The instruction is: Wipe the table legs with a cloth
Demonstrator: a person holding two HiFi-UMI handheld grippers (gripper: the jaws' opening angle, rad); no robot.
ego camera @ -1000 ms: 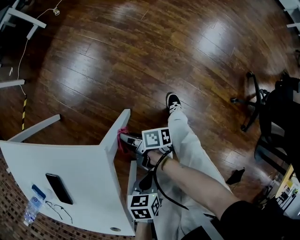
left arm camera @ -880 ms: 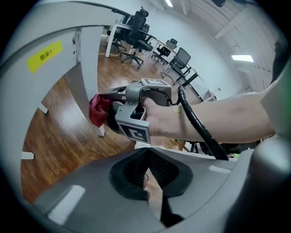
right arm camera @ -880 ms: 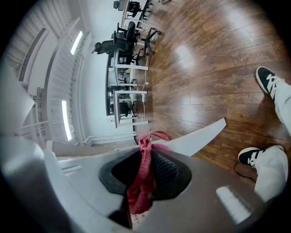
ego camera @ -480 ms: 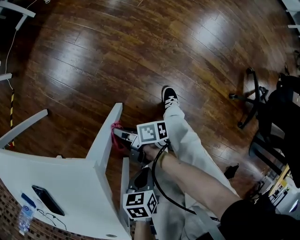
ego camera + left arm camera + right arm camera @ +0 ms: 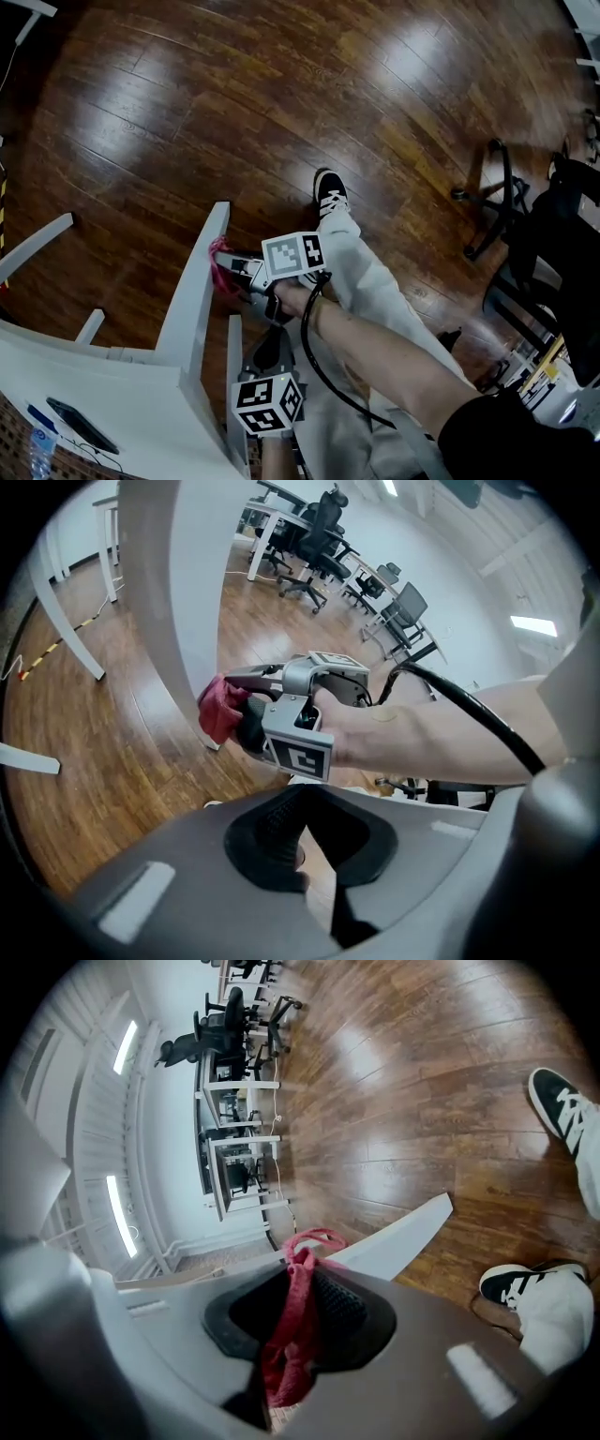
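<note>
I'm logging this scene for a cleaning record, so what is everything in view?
Table: one, white, lower left of the head view.
Table leg: one nearest, white, reaching out over the floor.
Cloth: one, red, against that leg.
Phone: one, black, on the table.
Bottle: one, clear with a blue label, at the table's edge.
Office chair: one, black, at the right.
Floor: brown wood.
Shoes: two, black and white.
Trousers: light, at the centre.
Right gripper: jaws closed on the cloth.
Left gripper: jaws slightly apart, nothing between them.
</note>
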